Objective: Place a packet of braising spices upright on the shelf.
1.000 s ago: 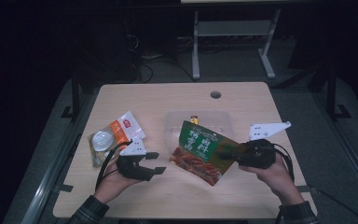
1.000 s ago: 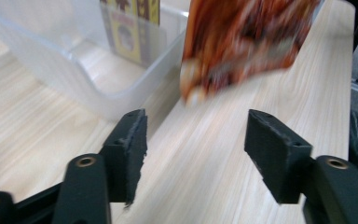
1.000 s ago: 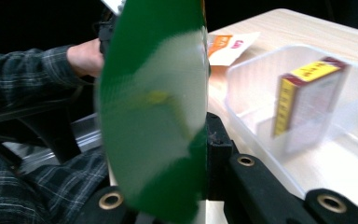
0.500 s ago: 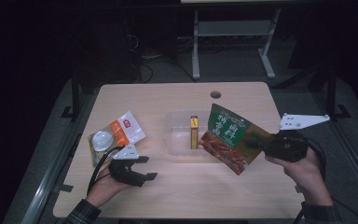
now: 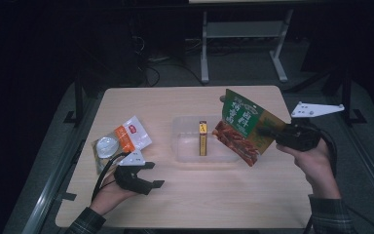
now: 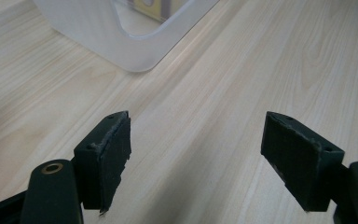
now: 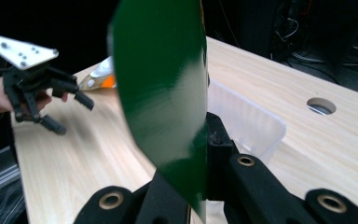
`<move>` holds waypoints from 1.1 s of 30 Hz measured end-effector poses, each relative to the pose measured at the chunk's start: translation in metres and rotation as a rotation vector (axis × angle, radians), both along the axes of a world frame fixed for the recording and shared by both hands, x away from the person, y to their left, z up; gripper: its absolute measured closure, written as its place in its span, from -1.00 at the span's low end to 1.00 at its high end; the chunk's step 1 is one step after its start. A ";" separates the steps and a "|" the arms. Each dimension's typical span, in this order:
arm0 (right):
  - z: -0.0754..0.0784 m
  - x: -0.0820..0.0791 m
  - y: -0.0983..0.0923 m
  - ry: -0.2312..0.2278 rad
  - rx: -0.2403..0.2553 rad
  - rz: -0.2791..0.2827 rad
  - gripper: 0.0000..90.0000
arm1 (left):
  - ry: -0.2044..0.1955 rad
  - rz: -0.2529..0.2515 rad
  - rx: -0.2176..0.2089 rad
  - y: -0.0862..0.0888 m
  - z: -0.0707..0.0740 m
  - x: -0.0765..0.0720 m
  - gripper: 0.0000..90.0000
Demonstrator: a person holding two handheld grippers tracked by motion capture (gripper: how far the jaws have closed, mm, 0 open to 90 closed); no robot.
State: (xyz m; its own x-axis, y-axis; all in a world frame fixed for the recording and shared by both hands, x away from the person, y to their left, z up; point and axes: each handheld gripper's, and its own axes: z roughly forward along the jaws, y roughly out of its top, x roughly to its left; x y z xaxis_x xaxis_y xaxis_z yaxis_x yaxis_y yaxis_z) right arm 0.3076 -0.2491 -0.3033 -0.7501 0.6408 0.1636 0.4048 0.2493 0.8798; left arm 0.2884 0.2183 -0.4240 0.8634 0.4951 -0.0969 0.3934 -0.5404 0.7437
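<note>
A green snack bag [image 5: 241, 126] hangs in the air above the right end of a clear plastic bin [image 5: 185, 146], with my right gripper [image 5: 268, 131] shut on its right edge. In the right gripper view the bag [image 7: 163, 93] stands edge-on between the jaws, pinched by my right gripper [image 7: 200, 154]. A narrow yellow box [image 5: 202, 138] lies in the bin. My left gripper [image 5: 151, 174] rests low over the table's front left, open and holding nothing; its fingers [image 6: 107, 158] stand wide apart in the left gripper view, with the bin's corner [image 6: 135, 51] ahead of them.
A white and orange packet [image 5: 129, 136] and a clear round-lidded item [image 5: 106, 146] lie at the table's left, just behind the left gripper. A round cable hole [image 7: 320, 105] sits in the tabletop near the far edge. A metal table frame [image 5: 243, 34] stands beyond the table.
The right gripper has lifted the green bag up and rightward, off the bin. The left gripper let go of the bag's end and drew back toward the front left.
</note>
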 end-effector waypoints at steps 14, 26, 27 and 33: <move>0.005 0.038 0.024 -0.042 -0.017 -0.056 1.00 | 0.010 -0.020 0.018 -0.004 -0.007 0.002 -0.60; -0.009 0.062 0.038 -0.034 -0.038 -0.074 1.00 | 0.015 -0.034 0.033 -0.007 -0.009 0.002 -0.61; -0.010 0.062 0.038 -0.034 -0.043 -0.075 1.00 | 0.016 -0.036 0.035 -0.007 -0.010 0.002 -0.61; -0.015 0.064 0.035 -0.033 -0.021 -0.074 1.00 | 0.035 -0.026 0.043 -0.007 -0.012 0.004 -0.63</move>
State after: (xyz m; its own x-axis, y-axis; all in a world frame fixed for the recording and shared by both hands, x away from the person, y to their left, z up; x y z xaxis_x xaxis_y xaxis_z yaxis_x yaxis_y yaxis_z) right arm 0.3717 -0.2139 -0.3187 -0.7055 0.6975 0.1258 0.3938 0.2381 0.8878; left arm 0.2920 0.2108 -0.4355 0.8725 0.4768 -0.1068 0.4043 -0.5817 0.7058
